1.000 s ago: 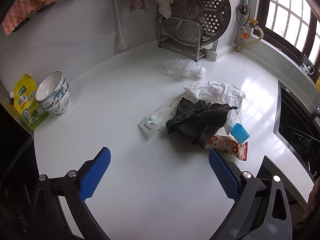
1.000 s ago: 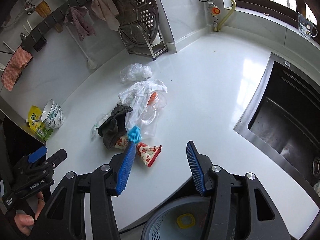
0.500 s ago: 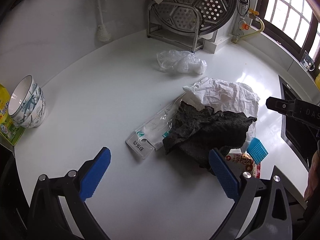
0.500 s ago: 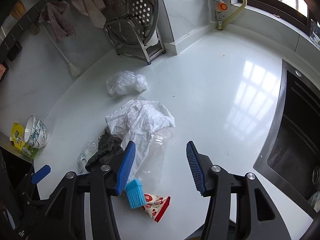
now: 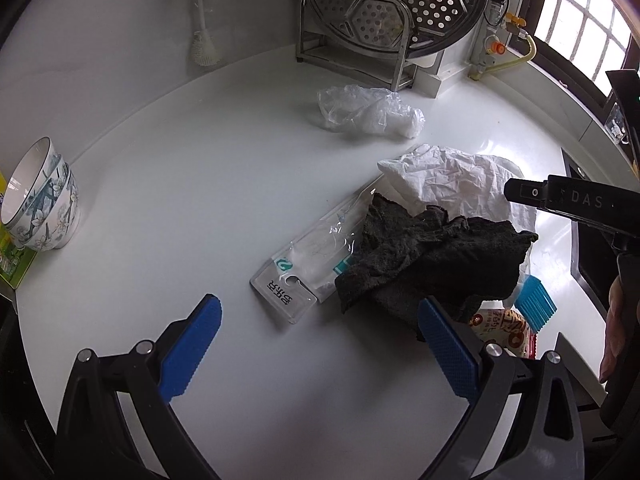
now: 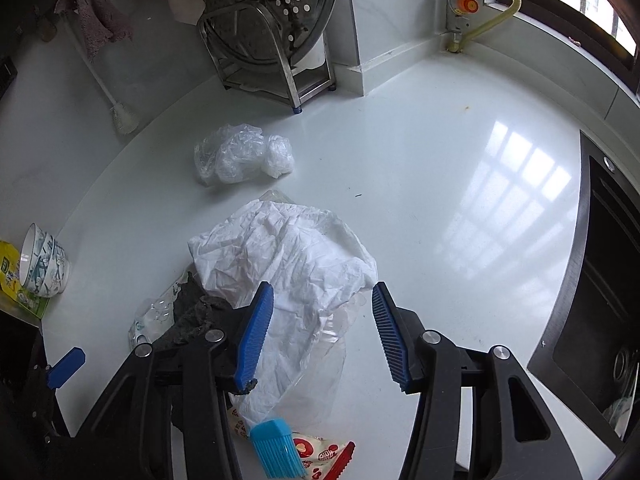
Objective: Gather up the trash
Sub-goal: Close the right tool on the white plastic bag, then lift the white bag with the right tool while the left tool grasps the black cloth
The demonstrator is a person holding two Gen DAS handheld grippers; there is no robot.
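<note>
A heap of litter lies on the white counter: a crumpled white bag, a dark rag, a clear flat package, a red-and-white snack wrapper and a light blue silicone brush. A clear plastic bag sits apart, farther back. My left gripper is open, above the counter just short of the package and rag. My right gripper hovers over the white bag's near side, its jaws closing with nothing pressed between them.
Stacked patterned bowls and a yellow-green pouch stand at the far left. A steel rack with a perforated steamer tray is at the back. A black sink lies to the right. A hand shows at the right edge.
Both grippers have come forward and lower toward the litter heap. The right gripper now hangs over the white bag, and its jaws stand slightly narrower.
</note>
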